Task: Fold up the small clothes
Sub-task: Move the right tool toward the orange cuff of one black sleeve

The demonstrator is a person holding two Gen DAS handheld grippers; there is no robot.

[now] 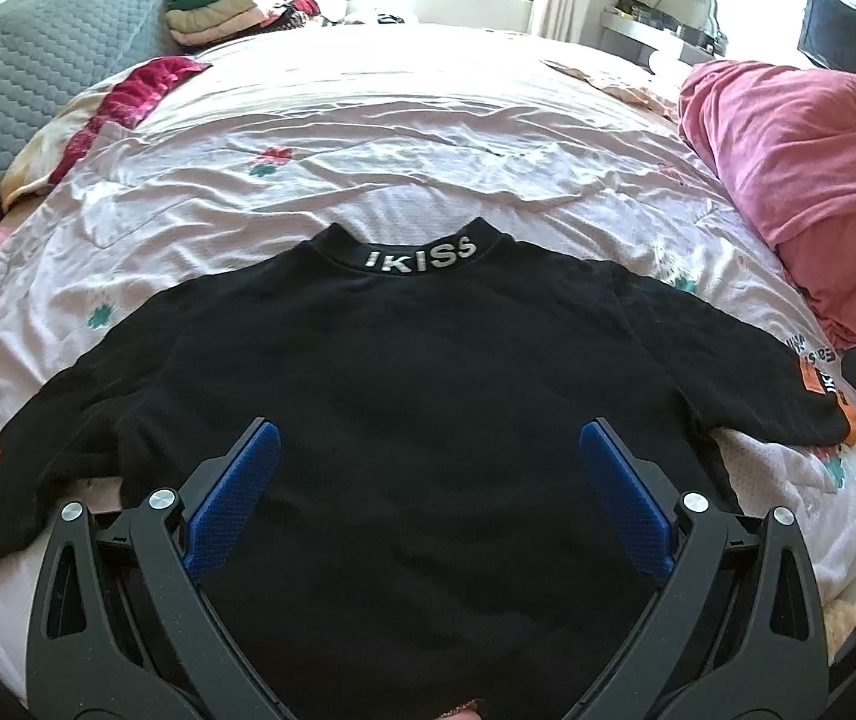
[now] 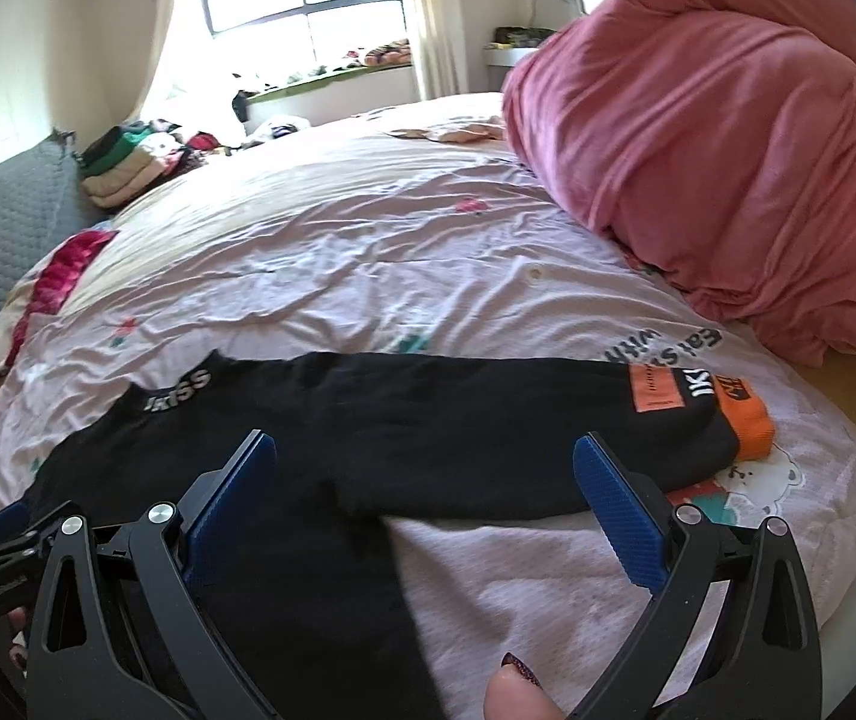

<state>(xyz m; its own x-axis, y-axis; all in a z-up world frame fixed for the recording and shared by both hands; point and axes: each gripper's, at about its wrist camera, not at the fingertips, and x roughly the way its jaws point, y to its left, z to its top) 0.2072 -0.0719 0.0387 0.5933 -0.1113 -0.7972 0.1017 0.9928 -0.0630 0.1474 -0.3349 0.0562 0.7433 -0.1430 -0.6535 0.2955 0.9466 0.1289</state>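
While the black short-sleeved top [image 1: 416,372] lies spread flat on the pink floral bedsheet [image 1: 368,138], collar away from you and both sleeves out to the sides, you have nothing in either tool. Your left gripper [image 1: 428,498] hovers over the middle of the body panel with its blue pads [image 1: 236,498] wide apart. Your right gripper [image 2: 425,510] is likewise spread and empty, sitting over the right side seam where the sleeve meets the body, with bare sheet under its right pad.

Expect the top to handle as light, soft and floppy knit: it should drape and sag the moment you lift it, and a single-layer pinch would probably drag the layer beneath along unevenly. The ribbed orange cuff [image 2: 751,420] and the lettered collar band [image 1: 422,255] look thicker and firmer, so they are likely the surest places to bite. For a first fold, taking the right sleeve near its cuff with the right tool, and the shoulder or hem on that side with the left, should let you carry the sleeve across the chest. The pink duvet heap [image 2: 727,138] lies near that sleeve; keep the fabric clear of it. Folding has not yet begun.
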